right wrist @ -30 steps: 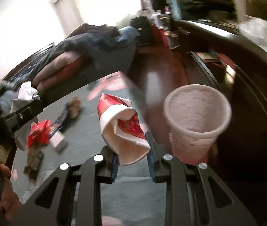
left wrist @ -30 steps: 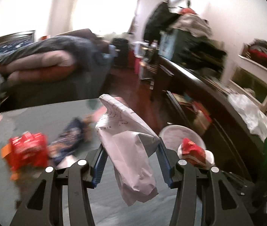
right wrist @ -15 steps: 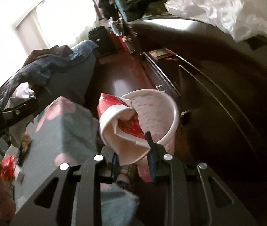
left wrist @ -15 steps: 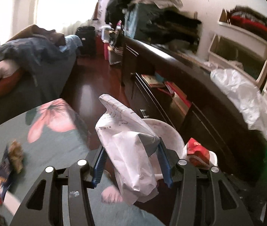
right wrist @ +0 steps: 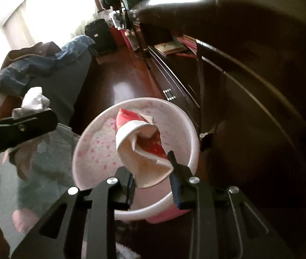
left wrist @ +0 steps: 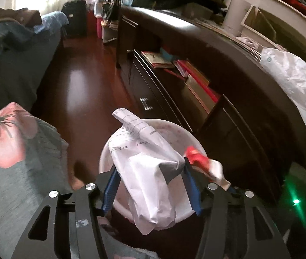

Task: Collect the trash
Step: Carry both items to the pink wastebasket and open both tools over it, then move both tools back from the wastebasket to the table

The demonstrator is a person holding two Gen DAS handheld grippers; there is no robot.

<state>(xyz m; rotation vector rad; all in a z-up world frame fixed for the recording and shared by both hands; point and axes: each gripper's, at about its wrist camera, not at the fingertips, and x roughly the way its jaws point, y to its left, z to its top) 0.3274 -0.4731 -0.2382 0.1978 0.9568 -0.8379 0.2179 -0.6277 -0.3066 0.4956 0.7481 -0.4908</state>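
Trash bin [right wrist: 187,127] sits below both hand-held grippers; jaws opening around crumpled paper [left wrist: 146,172] and red wrapper [right wrist: 140,149]. Best release centred over the rim.

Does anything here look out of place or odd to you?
Nothing looks spilled or broken. The crumpled white paper bag in the left tongs and the crushed red-and-white paper cup in the right tongs both hang over the pink-speckled white bin, with both tongs opening.

Both hand-held grippers [left wrist: 150,185] [right wrist: 153,180] angled downward, jaws opening.
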